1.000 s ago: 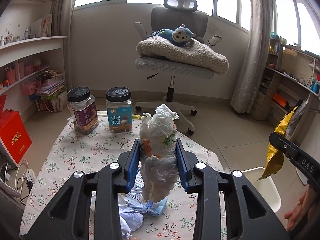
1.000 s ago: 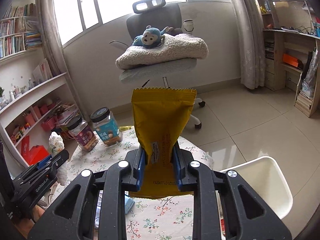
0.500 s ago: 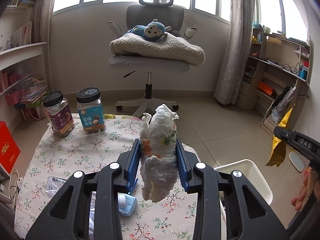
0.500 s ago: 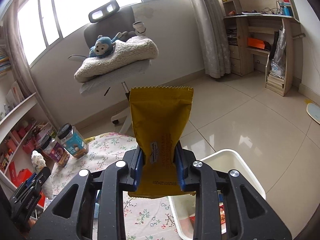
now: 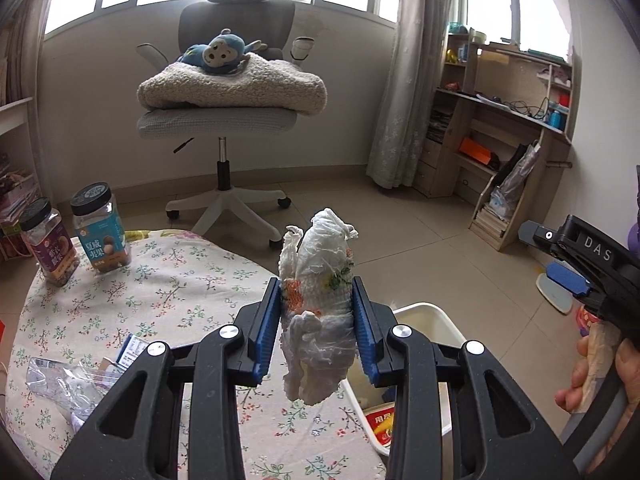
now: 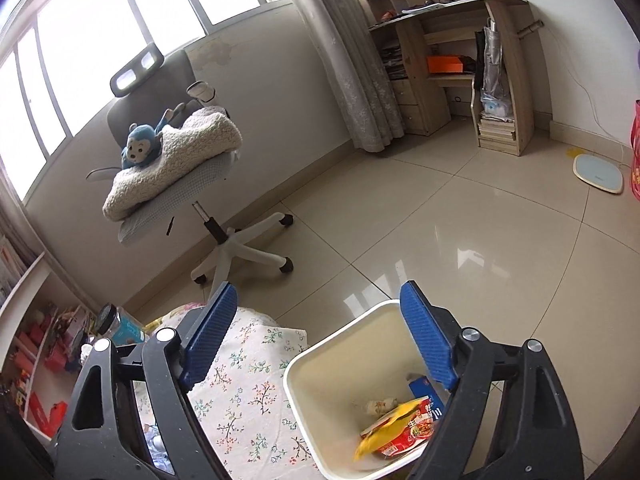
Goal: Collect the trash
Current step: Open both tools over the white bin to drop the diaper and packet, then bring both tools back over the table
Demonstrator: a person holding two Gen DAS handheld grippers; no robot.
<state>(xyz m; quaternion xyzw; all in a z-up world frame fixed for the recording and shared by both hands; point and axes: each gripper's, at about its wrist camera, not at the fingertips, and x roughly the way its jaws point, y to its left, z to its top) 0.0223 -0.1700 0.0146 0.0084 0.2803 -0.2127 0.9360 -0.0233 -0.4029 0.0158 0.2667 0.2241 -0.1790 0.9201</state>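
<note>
Left gripper (image 5: pixel 315 322) pinches a crumpled white wad (image 5: pixel 318 312), long axis upright, above the table's edge beside the bin (image 5: pixel 436 320). Right gripper (image 6: pixel 316 340) jaws opening, nothing between them, over the bin (image 6: pixel 320 364); the yellow wrapper (image 6: pixel 384 426) lies tilted inside.

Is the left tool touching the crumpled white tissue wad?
Touching. In the left wrist view, the left tool's blue pads press on both sides of the crumpled white tissue wad, holding it up off the table.

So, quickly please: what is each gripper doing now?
Left gripper: closed on the crumpled tissue wad.
Right gripper: jaws opening, nothing between them, above the white bin.
</note>
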